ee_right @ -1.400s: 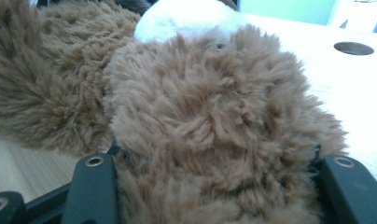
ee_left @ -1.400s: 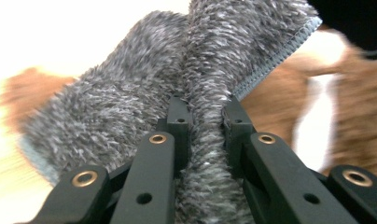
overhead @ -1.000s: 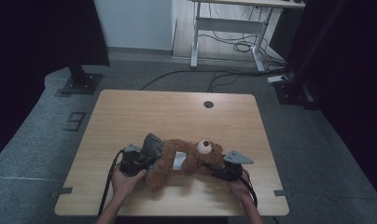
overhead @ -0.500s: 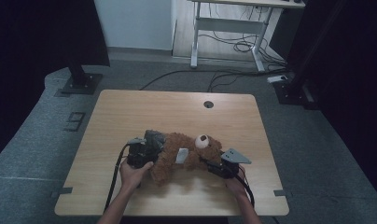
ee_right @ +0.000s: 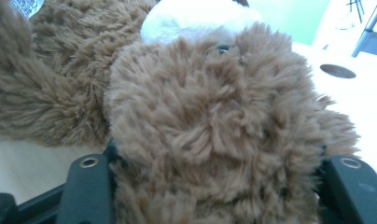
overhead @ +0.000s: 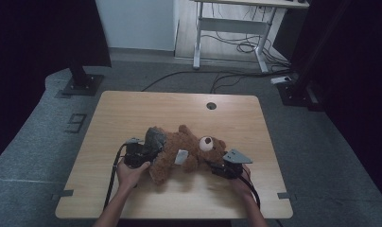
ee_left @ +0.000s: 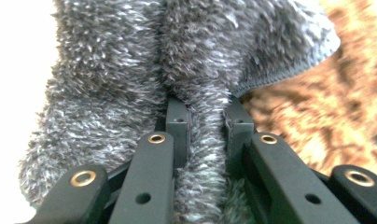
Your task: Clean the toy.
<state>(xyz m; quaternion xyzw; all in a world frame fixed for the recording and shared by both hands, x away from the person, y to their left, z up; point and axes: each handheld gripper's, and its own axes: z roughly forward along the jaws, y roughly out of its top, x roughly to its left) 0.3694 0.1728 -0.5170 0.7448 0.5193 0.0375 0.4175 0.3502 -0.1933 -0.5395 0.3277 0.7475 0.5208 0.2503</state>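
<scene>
While the teddy bear (overhead: 184,151) is lying on its back across the near half of the wooden table (overhead: 132,109), both grippers are working at it from opposite ends. The left gripper (overhead: 141,152) is sitting at the bear's left end in the high view, just where a grey fuzzy sock (overhead: 154,139) is covering one of the bear's legs. Looking along that gripper's own view, its jaws are pinching a thick fold of the grey sock (ee_left: 196,93) between them, the fabric bulging above and below the tips, with brown fur (ee_left: 317,121) showing just beside it to the right.

Over at the other end, the right gripper (overhead: 223,166) is pressing in against the bear's head, close to the pale muzzle (overhead: 207,142). In the right gripper view the bear's head (ee_right: 214,130) is sitting squarely between the jaws, which are standing wide on either side with fur swelling over both; whether they are actually squeezing the head is something I cannot tell. A white tag (overhead: 180,157) is lying on the bear's belly, between the two grippers. The person's hands are coming in from the near edge, one behind each gripper.
</scene>
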